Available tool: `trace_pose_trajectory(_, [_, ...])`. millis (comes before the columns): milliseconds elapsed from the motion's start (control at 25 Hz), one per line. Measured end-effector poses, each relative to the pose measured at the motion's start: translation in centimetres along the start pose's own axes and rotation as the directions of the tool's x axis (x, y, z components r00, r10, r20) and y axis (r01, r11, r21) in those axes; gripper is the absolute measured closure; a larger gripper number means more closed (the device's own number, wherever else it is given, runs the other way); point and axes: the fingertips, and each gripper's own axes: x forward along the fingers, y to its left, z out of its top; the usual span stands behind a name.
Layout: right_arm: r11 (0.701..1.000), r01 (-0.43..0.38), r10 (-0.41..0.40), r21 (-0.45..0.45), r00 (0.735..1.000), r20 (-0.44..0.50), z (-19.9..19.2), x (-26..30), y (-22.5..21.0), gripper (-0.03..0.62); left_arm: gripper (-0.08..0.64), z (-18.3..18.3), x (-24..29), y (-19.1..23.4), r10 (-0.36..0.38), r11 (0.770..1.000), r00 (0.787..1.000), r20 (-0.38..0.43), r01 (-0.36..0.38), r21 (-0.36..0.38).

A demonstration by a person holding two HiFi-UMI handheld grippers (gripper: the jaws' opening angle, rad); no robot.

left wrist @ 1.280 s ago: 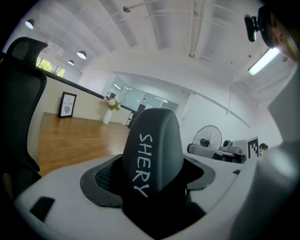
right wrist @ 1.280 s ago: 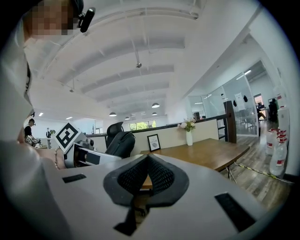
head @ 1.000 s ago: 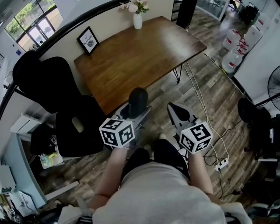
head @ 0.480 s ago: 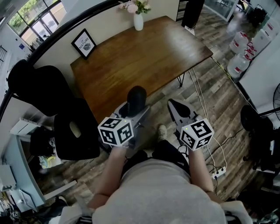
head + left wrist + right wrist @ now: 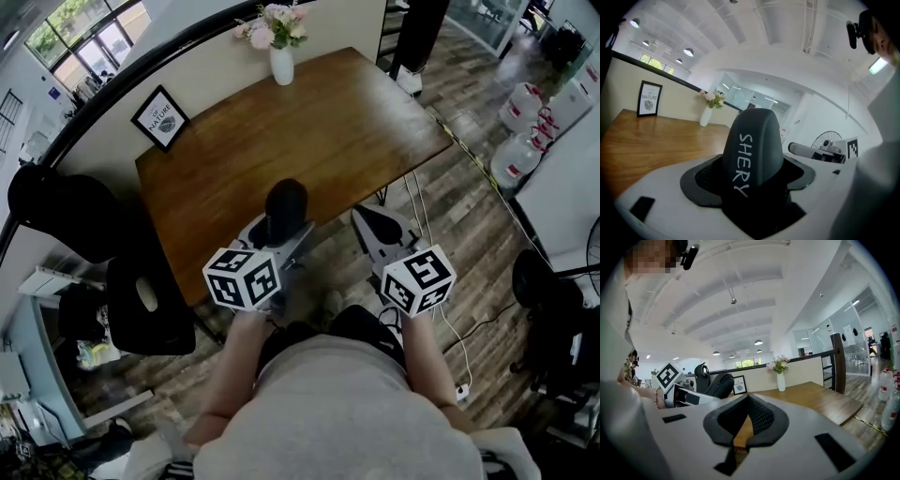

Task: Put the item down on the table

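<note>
Since the dark rounded item (image 5: 752,154) looks smooth, stiff and light, it may slip, so a hold low on its sides seems safest; the left tongs (image 5: 274,234) clamp it upright, jaws wide, seemingly over the near edge of the desk (image 5: 319,131); the right tongs (image 5: 748,416), beside, are closed and empty; far ahead, a vase (image 5: 281,66) holds flowers (image 5: 274,21).

Dark rounded item (image 5: 752,150) lettered SHERY, upright in left claw (image 5: 278,234), over wooden table (image 5: 309,131) edge.
</note>
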Motion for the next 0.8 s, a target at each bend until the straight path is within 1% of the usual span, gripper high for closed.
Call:
trace_pose_trajectory(160, [1.0, -0.002, 0.002, 0.011, 1.0, -0.001, 0.1, -0.4, -3.3, 0.583, 0.183, 0.8, 2.3, 0.1, 0.039, 0.999, 0.999, 0.021, -0.039, -0.013])
trace_pose_trajectory(240, [1.0, -0.007, 0.007, 0.02, 1.0, -0.004, 0.1, -0.4, -4.5, 0.581, 0.183, 0.9, 3.1, 0.0, 0.052, 0.999, 0.999, 0.015, -0.052, -0.017])
trace_pose_trajectory(400, [0.999, -0.025, 0.025, 0.033, 1.0, -0.01, -0.2, 0.2, -6.0, 0.583, 0.183, 0.9, 4.6, 0.2, 0.064, 0.998, 0.998, -0.017, -0.064, -0.001])
trace_pose_trajectory(640, [0.998, -0.054, 0.054, 0.044, 0.998, -0.018, -0.1, 2.1, -7.7, 0.583, 0.183, 2.3, 6.5, 1.5, 0.086, 0.996, 0.996, -0.006, -0.086, -0.01])
trace_pose_trajectory(800, [0.997, -0.057, 0.058, 0.049, 0.998, -0.035, -0.1, 3.7, -9.3, 0.581, 0.183, 2.9, 8.2, 2.7, 0.092, 0.996, 0.996, -0.009, -0.092, -0.022])
